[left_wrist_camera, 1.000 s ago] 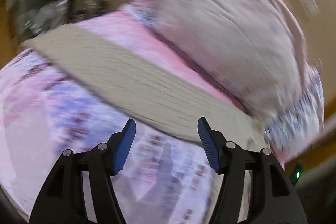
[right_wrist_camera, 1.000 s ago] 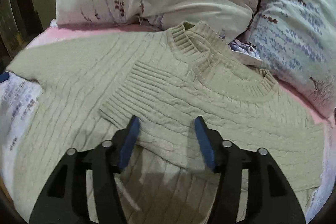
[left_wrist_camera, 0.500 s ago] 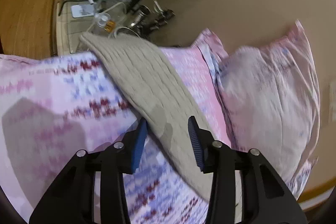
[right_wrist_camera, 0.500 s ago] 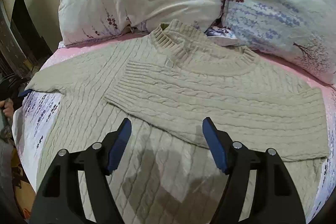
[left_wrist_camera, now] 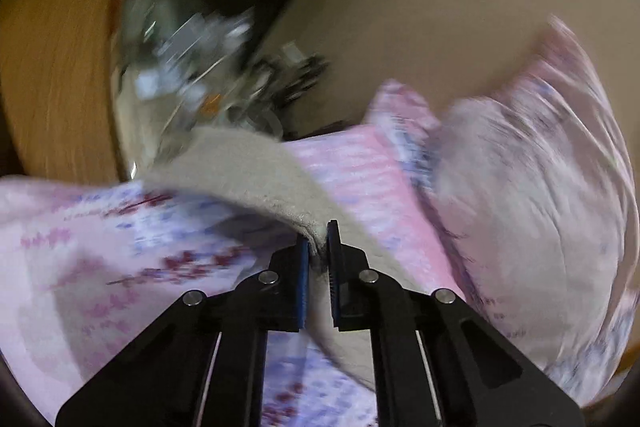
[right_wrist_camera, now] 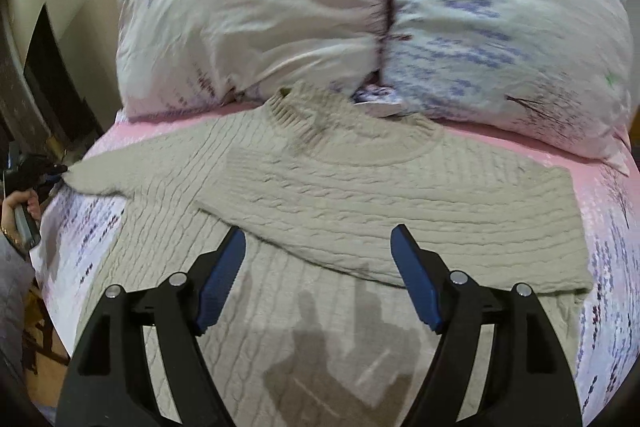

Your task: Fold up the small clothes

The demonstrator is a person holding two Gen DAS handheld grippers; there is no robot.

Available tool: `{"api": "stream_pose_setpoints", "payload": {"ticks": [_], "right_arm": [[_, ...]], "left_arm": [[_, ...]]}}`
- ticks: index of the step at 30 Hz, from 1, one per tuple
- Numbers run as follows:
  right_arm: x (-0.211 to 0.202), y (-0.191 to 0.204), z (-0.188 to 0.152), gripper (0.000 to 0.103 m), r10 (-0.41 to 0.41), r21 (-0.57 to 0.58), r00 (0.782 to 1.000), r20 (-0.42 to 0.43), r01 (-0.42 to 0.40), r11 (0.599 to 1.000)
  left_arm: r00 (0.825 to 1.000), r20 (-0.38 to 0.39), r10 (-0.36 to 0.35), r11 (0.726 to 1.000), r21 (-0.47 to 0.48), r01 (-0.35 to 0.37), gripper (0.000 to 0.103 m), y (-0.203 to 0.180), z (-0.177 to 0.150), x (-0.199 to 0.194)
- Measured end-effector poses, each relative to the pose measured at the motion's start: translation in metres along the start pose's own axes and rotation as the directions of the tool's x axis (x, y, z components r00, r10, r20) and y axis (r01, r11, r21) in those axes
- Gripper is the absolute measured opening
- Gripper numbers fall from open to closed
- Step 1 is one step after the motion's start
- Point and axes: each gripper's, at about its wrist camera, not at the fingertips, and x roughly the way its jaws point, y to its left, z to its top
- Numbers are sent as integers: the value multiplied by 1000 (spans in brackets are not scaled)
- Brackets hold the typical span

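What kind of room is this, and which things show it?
Most likely a bedroom. The beige sweater lies spread on a bed with a pink flowered sheet, and two big pillows are propped at its head against a plain wall.

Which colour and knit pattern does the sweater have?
Beige, cable-knit sweater; it shows best in the right wrist view.

the left wrist view is smeared with blur, so the small things on the shelf (left_wrist_camera: 192, 67) past the bed are too fuzzy to name. the sweater (right_wrist_camera: 360, 195) runs off the bottom of the right wrist view. the person's hand (right_wrist_camera: 18, 207) is cut by the left edge.
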Motion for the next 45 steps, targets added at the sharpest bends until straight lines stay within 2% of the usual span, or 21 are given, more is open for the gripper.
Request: {"api": "stream_pose_setpoints", "payload": {"ticks": [4,8,11,14,16,19,20,22,23,25,26,27,29,31,32,34,35,36,37,39,45], "right_arm": [[-8,-30,-1,75,-27,79,999,26,25,997],[-12,-55,-5,75,-56,155,998,32,50,987],[-14,-68,-11,75,-71,195,997,35,63,979],[-15,-78,-15,75,-90,221,995,32,81,972],[-16,-83,-18,75,-106,237,994,29,96,967],[-18,-92,-20,75,-127,262,992,23,116,958],[-19,-95,-21,75,-130,269,991,22,120,956],[-22,-99,-20,75,-124,279,992,23,112,954],[-22,-100,-18,75,-115,282,993,25,104,954],[-22,-101,-13,75,-83,293,996,30,71,953],[-21,-101,-10,74,-60,303,998,31,48,952],[-20,-101,-8,72,-29,314,999,34,17,949],[-16,-100,-2,65,61,340,997,38,-70,938],[-7,-101,3,58,135,383,990,28,-136,914],[0,-103,5,53,162,411,987,15,-154,899],[14,-105,9,47,179,453,984,-7,-157,878],[19,-106,9,44,177,462,984,-20,-148,874],[24,-106,10,44,176,466,984,-34,-140,874],[32,-105,10,43,175,470,983,-59,-127,874],[46,-100,8,40,174,462,979,-104,-108,880],[54,-86,5,30,177,431,976,-127,-106,896]], "left_arm": [[994,19,-111,971,217,104,7,-73,-24,-19],[966,-49,-255,880,403,252,7,-149,-72,-33],[924,-158,-349,761,527,378,7,-205,-128,-40],[866,-304,-396,572,657,492,7,-261,-211,-45],[845,-387,-368,459,715,527,7,-284,-259,-42],[820,-522,-234,298,764,572,7,-301,-335,-27],[821,-540,-188,267,776,572,8,-302,-352,-23],[815,-559,-150,244,778,579,8,-297,-366,-20],[808,-571,-145,240,772,588,15,-294,-367,-21],[778,-607,-165,241,740,628,37,-286,-358,-31],[764,-617,-189,259,719,645,55,-279,-346,-38],[757,-615,-219,280,704,653,64,-273,-333,-45],[759,-594,-266,327,685,651,65,-265,-303,-52],[791,-528,-309,439,659,611,65,-245,-255,-50],[820,-476,-318,506,646,571,65,-233,-230,-45],[874,-393,-285,616,624,481,65,-214,-196,-32],[892,-366,-265,666,600,444,65,-205,-180,-23],[899,-365,-244,716,557,421,65,-191,-164,-12],[897,-375,-232,744,525,412,65,-184,-156,-4],[881,-423,-213,784,465,412,65,-170,-148,14],[834,-514,-200,816,384,432,64,-156,-155,39]]}}
